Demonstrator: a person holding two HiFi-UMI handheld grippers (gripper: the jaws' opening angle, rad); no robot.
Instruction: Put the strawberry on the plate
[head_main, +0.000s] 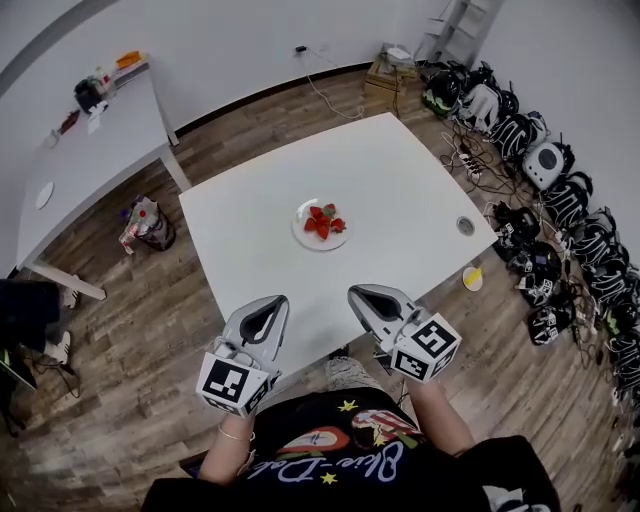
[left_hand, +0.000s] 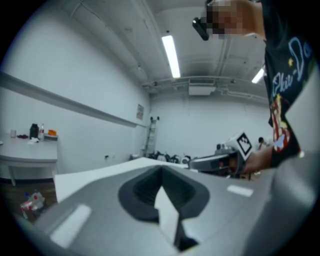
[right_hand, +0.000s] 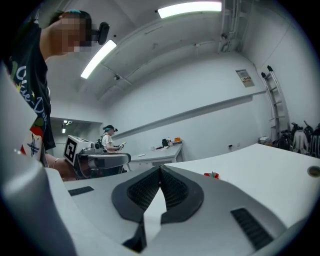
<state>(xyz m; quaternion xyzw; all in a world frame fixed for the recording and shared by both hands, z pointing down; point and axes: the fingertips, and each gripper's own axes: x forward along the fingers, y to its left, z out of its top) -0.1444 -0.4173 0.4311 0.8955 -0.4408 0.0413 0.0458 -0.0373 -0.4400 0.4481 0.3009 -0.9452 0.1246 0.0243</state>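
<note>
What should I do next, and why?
Probably just hold off: the strawberries already lie on the plate, I see none loose on the table, and the left gripper and right gripper are both shut and empty, at the table's near edge.

Strawberries (head_main: 322, 221) on plate (head_main: 301, 234), mid table (head_main: 400, 185); left tool (head_main: 274, 301), right tool (head_main: 358, 294) near edge.

A white table (head_main: 400, 180) stands mid-room on a wood floor (head_main: 130, 330), and a second table (head_main: 90, 150) sits by the white wall (head_main: 230, 50) at left. Dark gear (head_main: 560, 220) lines the right wall. A ladder (right_hand: 274, 95) stands against the wall, under ceiling strip lights (right_hand: 190, 9).
</note>
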